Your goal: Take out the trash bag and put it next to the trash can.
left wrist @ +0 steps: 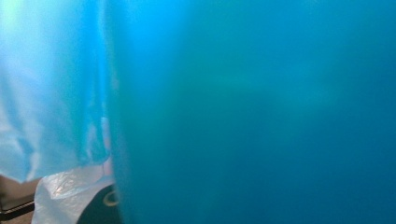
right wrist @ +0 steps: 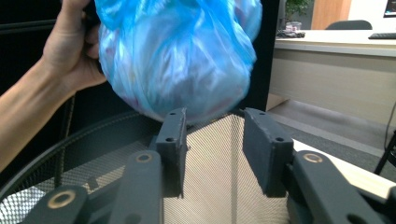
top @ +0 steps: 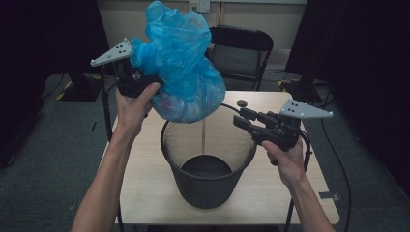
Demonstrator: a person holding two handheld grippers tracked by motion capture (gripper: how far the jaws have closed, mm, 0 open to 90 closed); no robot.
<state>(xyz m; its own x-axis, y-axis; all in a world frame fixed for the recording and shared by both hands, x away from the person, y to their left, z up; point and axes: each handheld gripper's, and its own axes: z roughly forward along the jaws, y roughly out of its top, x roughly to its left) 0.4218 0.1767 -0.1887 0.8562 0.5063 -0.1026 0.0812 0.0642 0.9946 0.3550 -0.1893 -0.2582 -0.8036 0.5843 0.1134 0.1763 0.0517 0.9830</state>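
**Blue bag held high above the mesh bin**

The left tongs are clamped on the bunched neck of a full blue plastic bag, held up in the air, its rounded bottom hanging just over the far rim of the black mesh bin. The bin stands on the wooden table. The right tongs sit at the bin's right rim, pointing toward the bag, their pads apart with nothing between them. A folding chair stands behind the table.
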